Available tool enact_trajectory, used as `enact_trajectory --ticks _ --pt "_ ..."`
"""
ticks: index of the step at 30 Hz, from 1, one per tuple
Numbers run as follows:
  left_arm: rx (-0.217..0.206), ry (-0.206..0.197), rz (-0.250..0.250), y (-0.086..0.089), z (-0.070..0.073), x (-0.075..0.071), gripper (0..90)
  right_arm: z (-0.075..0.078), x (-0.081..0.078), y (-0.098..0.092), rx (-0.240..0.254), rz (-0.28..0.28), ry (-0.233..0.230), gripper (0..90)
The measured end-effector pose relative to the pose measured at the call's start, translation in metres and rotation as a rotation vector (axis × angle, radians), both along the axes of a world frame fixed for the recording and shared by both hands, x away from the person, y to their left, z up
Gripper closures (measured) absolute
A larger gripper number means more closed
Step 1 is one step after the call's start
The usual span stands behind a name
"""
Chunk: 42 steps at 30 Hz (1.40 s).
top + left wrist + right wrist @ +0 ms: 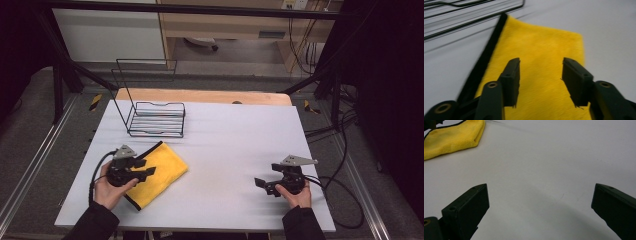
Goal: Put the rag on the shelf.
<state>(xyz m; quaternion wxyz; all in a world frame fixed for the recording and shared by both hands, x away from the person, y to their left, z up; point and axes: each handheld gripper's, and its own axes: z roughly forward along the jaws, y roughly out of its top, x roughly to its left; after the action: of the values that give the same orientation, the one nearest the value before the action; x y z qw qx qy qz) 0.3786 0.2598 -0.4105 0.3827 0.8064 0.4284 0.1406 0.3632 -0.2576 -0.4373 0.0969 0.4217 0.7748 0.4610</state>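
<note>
High view: the folded yellow microfibre cloth (pixel 157 172) lies flat on the white table (pixel 230 150), near its left front, just ahead of the black wire rack (pixel 157 119). The left gripper (pixel 145 167) hovers over the cloth's near-left part; the right gripper (pixel 260 184) rests well apart over bare tabletop on the right. A wooden board edges the table's far side; grey carpet, a dark metal frame and loose cables surround it.

Left gripper view: the jaws stand about half open with the cloth below them, gripping nothing. The black-trimmed hem (pixel 484 60) runs along the left. If they close here on the flat middle, they may pinch just the top layer and pull the fold apart.

Right gripper view: the jaws gape wide and empty above plain white surface, the cloth (pixel 454 137) far off at upper left
</note>
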Motion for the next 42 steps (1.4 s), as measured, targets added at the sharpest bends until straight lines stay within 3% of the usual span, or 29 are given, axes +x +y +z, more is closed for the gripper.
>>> enact_trajectory --ticks 5,12,16,23,28,37,42 --pt "0.040 0.021 0.040 0.033 -0.010 0.013 38.5 0.001 0.001 0.005 -0.008 -0.001 0.003 2.1" --pt "0.057 0.059 0.067 0.056 -0.019 0.020 42.0 0.002 0.001 0.017 -0.003 -0.006 0.007 2.0" --pt "0.079 0.085 0.057 0.058 -0.024 0.022 47.1 0.003 0.001 0.028 -0.007 -0.002 0.002 1.9" --pt "0.060 0.106 0.036 0.057 -0.027 0.021 59.2 0.008 0.001 0.054 -0.020 -0.036 0.005 2.5" --pt "0.060 0.117 0.038 0.056 -0.028 0.020 61.8 0.010 0.003 0.077 -0.047 -0.031 0.007 2.6" --pt "0.078 0.104 0.037 0.052 -0.029 0.018 64.8 0.011 0.013 0.133 -0.064 0.044 0.013 10.1" --pt "0.068 0.099 0.042 0.053 -0.031 0.017 65.2 0.009 0.021 0.165 -0.065 0.057 0.023 15.7"
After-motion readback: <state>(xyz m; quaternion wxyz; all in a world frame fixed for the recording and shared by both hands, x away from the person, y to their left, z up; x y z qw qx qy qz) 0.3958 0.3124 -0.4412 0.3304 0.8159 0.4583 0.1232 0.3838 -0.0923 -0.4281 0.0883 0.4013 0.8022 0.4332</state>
